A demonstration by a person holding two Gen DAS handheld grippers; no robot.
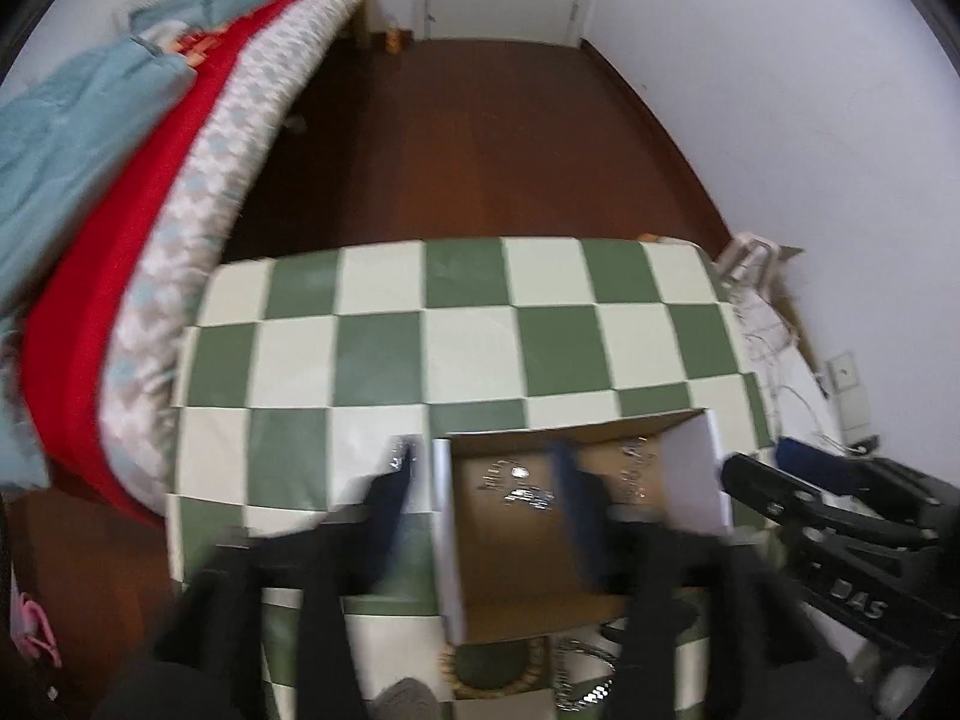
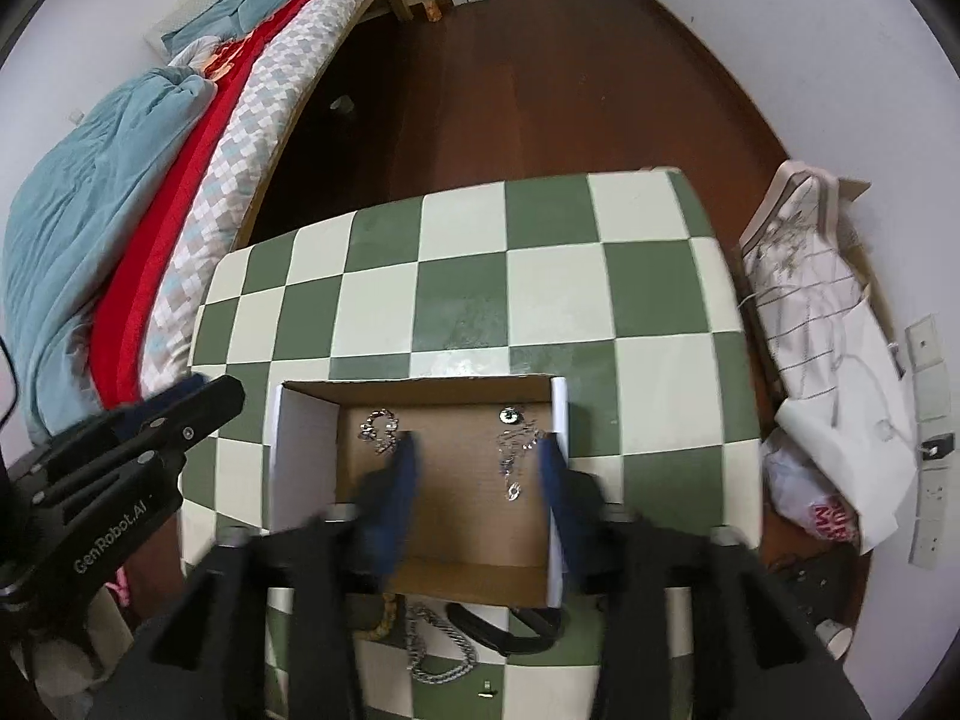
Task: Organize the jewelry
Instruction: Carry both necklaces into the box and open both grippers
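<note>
An open cardboard box (image 2: 456,534) with white walls stands on the green-and-white checkered table (image 2: 540,294). Small silver jewelry pieces (image 2: 513,450) lie on its floor, more at the back left (image 2: 378,426). My right gripper (image 2: 480,468) is open and empty above the box. My left gripper (image 1: 486,480) is open, straddling the box's left wall (image 1: 447,534); the box's floor (image 1: 510,546) shows silver pieces (image 1: 528,492). A silver chain (image 2: 438,654), a beaded bracelet (image 2: 387,615) and a black band (image 2: 498,630) lie in front of the box. The left view is blurred.
A bed with red and teal bedding (image 2: 120,192) stands left of the table. A white checked cloth and bags (image 2: 822,348) lie on the right. Dark wooden floor (image 2: 528,90) stretches beyond the table. Each gripper shows in the other's view, the left gripper's body (image 2: 120,468) included.
</note>
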